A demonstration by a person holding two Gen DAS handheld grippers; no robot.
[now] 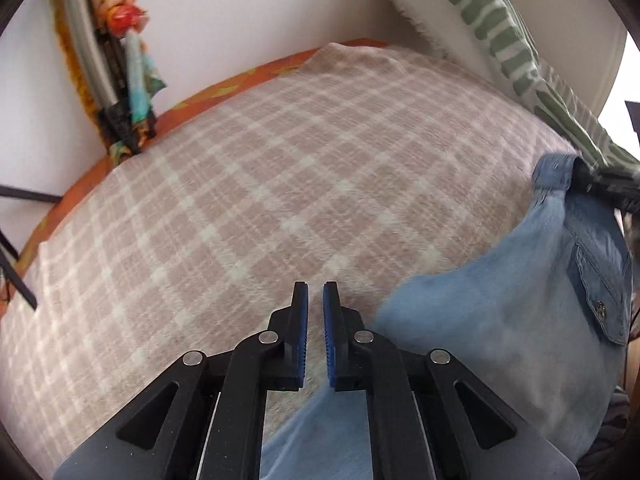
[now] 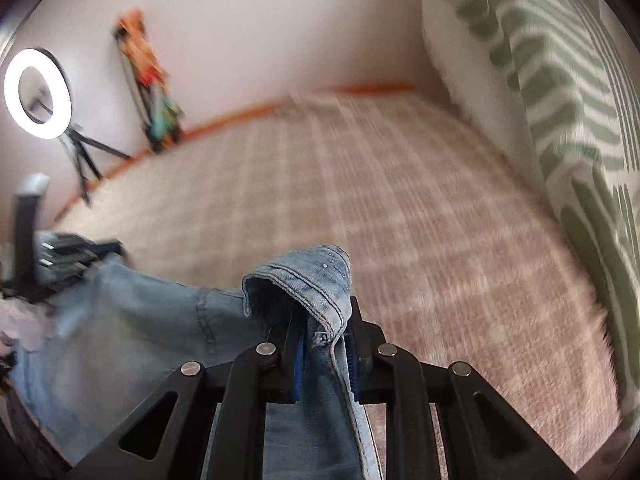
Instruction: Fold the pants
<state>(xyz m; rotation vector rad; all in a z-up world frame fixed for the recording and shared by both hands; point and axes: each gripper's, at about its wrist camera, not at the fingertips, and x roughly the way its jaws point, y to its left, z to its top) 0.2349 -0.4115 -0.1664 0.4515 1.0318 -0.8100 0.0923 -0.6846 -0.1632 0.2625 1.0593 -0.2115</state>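
Note:
Light blue jeans hang over a plaid blanket, stretched between my two grippers. In the left wrist view my left gripper has its blue pads almost together, and a denim edge is caught low between them. The tips show only blanket through the narrow gap. My right gripper pinches the waistband corner at the far right. In the right wrist view the right gripper is shut on the stitched waistband, which folds over its fingers. The jeans run left to the blurred left gripper.
A pink-and-white plaid blanket covers the bed, with an orange sheet edge along the white wall. Green-patterned pillows stand at the right. A lit ring light on a tripod and a colourful bundle are by the wall.

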